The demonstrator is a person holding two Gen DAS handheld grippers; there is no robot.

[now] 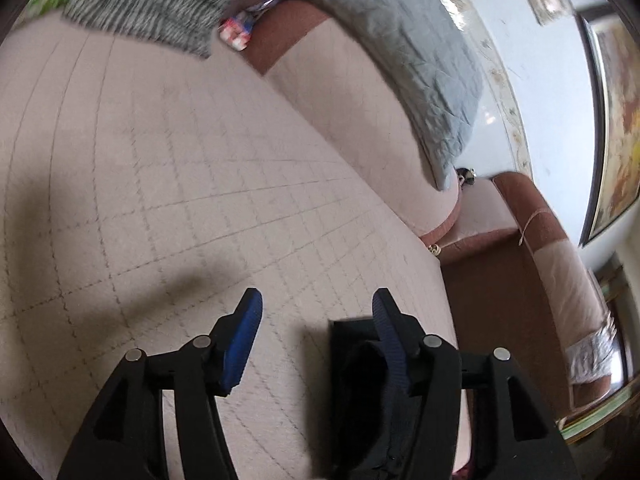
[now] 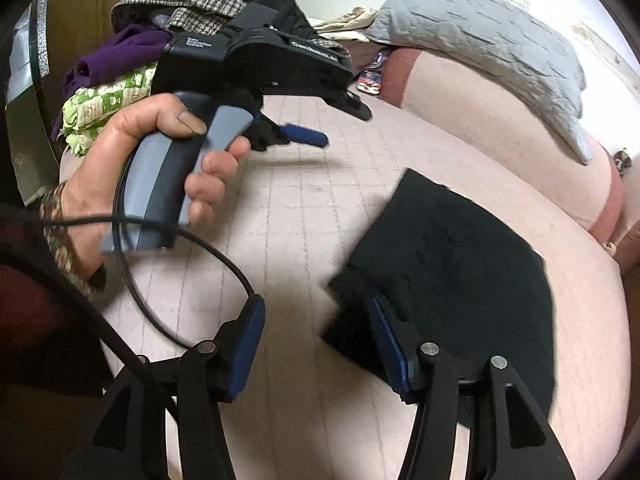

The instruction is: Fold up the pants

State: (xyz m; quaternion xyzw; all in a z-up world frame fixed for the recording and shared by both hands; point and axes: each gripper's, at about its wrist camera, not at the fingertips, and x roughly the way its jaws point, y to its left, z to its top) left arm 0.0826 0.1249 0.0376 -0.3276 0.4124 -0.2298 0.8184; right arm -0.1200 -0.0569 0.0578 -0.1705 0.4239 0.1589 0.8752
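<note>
Right gripper (image 2: 316,344): jaws spread, blue pads apart, nothing pinched. The right-hand pad (image 2: 390,350) overlaps the near-left corner of the pants (image 2: 448,276) in view, whether touching cannot be told; the left-hand pad sits over bare cover.

Left gripper (image 1: 318,336): jaws likewise spread, nothing between the pads. From its own camera a dark fold of the pants shows against the right-hand finger, low in the frame; contact cannot be told. In the right wrist view the same tool is held in the person's left hand (image 2: 160,168), up-left of the pants and clear of them, one blue pad pointing toward the sofa back.

Pants: black, folded into a compact, roughly rectangular packet lying flat on the sofa seat (image 2: 304,208). Long axis runs diagonally, from the near edge by the right gripper away toward the sofa back, far corner pointing up-left. One short edge toward the camera looks ragged, layers slightly offset.

Outward from the pants: quilted pale pink seat cover all round them. Grey quilted cushion (image 2: 492,52) beyond the pants, leaning on the sofa back. Pile of clothes (image 2: 132,64) far left of the pants: purple, green-and-white print, houndstooth, black. Black cable (image 2: 224,252) loops left of the pants
</note>
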